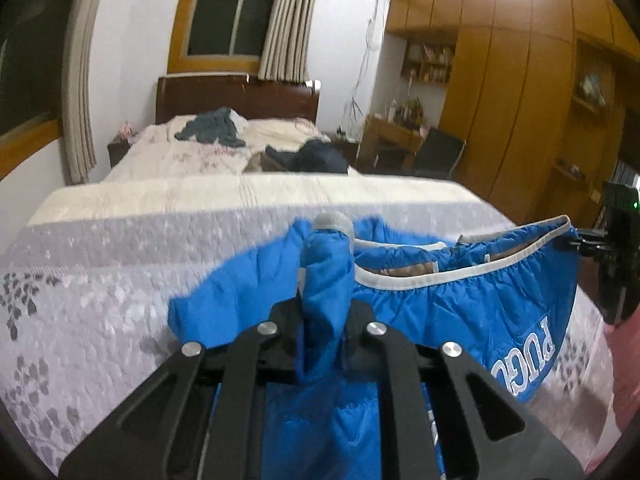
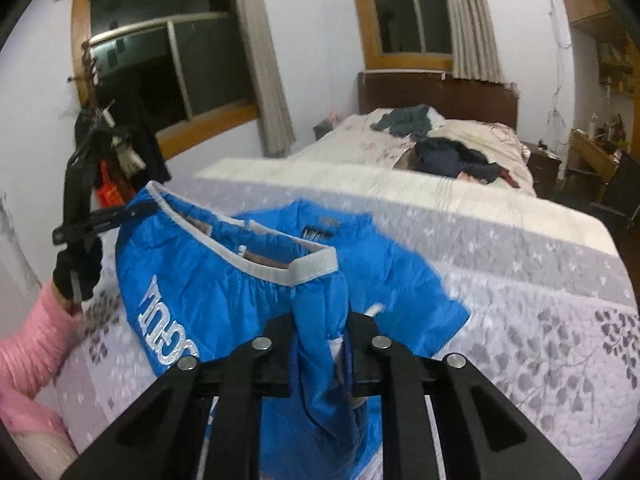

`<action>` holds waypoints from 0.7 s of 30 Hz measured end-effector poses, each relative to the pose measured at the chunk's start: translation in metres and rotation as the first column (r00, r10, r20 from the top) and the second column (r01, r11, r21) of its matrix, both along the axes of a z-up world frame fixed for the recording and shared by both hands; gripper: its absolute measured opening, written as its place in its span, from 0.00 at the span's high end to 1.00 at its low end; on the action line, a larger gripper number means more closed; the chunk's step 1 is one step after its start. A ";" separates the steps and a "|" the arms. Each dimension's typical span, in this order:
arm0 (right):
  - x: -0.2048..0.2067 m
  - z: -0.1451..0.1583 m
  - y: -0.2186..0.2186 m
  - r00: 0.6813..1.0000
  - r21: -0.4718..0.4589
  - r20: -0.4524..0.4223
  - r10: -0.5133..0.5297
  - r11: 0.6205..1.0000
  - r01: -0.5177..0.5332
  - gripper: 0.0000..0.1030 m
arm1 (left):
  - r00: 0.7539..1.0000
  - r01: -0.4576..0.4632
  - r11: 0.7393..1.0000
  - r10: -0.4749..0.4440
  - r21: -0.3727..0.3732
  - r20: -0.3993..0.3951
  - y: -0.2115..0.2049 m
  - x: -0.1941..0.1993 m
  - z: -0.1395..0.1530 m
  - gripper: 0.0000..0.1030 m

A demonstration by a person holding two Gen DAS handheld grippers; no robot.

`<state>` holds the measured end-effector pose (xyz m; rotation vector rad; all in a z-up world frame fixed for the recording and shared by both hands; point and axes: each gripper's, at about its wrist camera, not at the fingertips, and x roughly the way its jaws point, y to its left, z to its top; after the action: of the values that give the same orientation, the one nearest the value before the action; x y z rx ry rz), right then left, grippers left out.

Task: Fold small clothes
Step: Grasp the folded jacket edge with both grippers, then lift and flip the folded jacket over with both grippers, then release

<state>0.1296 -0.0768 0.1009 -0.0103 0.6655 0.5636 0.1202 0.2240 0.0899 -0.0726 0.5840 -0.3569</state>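
Both hand-held grippers clamp the blue jacket (image 1: 460, 320) above the bed (image 1: 120, 280): left hand-held gripper (image 1: 326, 320), right hand-held gripper (image 2: 320, 336), each gripping bunched fabric.

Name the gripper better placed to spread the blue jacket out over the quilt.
Right, probably: the right gripper, shut on the blue jacket, has bare quilt wide beside it; the left gripper pinches the hem near the quilt's edge.

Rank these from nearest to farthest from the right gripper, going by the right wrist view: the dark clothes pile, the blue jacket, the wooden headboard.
1. Blue jacket, clamped in the right gripper.
2. Dark clothes pile, mid-bed, right.
3. Wooden headboard, at the far wall.
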 end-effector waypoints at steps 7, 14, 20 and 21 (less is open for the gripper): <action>0.068 0.022 -0.006 0.993 0.053 -0.059 -0.102 0.993 0.105 0.85 | 0.999 -0.044 0.996 0.043 -0.076 -0.018 0.010 0.057 0.024 0.89; 0.140 0.006 0.000 0.976 0.028 -0.143 -0.166 0.985 0.172 0.85 | 0.992 -0.096 0.993 0.088 -0.075 -0.093 0.010 0.126 0.006 0.89; 0.184 -0.033 0.007 0.952 -0.007 -0.226 -0.207 0.978 0.211 0.85 | 0.968 -0.151 0.988 0.140 -0.039 -0.208 0.012 0.174 -0.042 0.88; 0.189 -0.040 0.007 0.946 -0.008 -0.244 -0.212 0.976 0.217 0.84 | 0.963 -0.156 0.987 0.146 -0.029 -0.225 0.013 0.179 -0.049 0.87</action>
<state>0.3184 -0.0700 0.0605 0.1503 0.8884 0.3627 0.2993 0.2368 0.0405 -0.2024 0.7871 -0.2147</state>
